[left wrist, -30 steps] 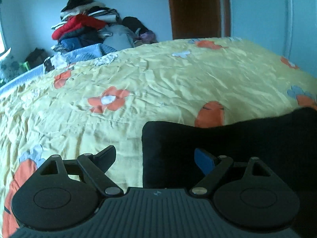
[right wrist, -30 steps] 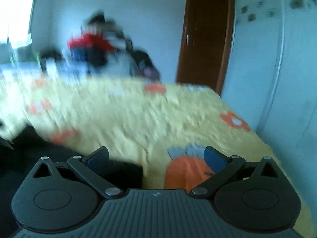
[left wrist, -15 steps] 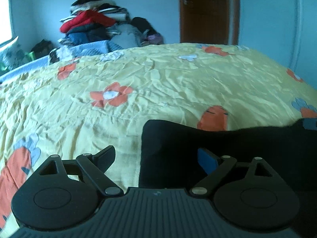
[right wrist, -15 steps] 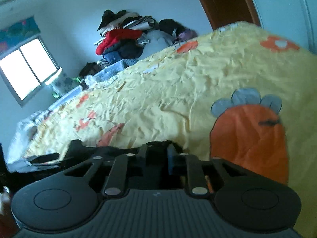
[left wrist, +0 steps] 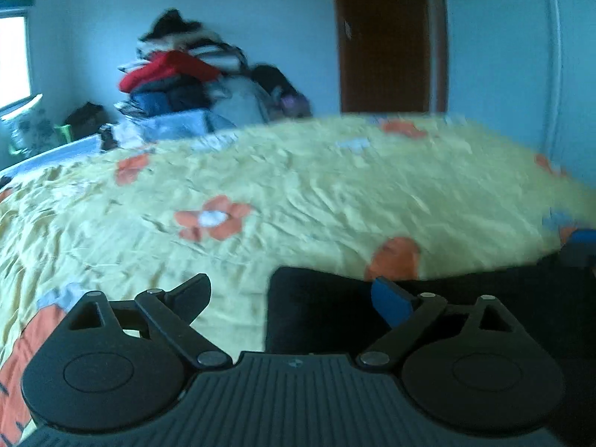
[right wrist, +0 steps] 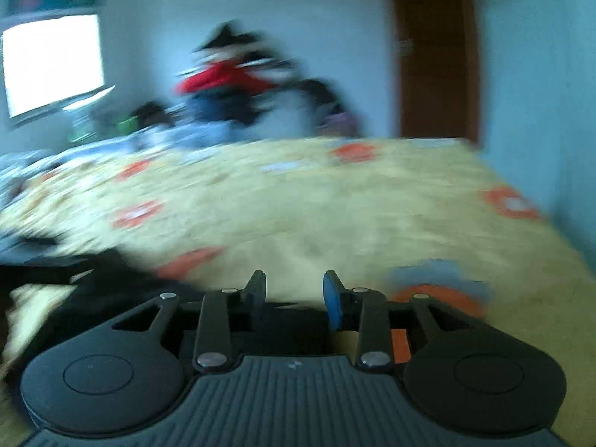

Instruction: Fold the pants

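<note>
On wrinkled yellow bedspread [left wrist: 335, 193]: flat black pants [left wrist: 320, 309], squared corner.

Bedspread [left wrist: 335, 193]: thin yellow cloth, matt, finely creased, orange flower print. Pants [left wrist: 327, 309]: black cloth, matt, no sheen, lower right of left view. Left gripper [left wrist: 290, 294]: matt black plastic, ribbed body, shiny metal pivot pins, one blue pad. Door [left wrist: 383, 37], upper right: brown wood, slight gloss. Wall [left wrist: 223, 0]: smooth, matt.
</note>
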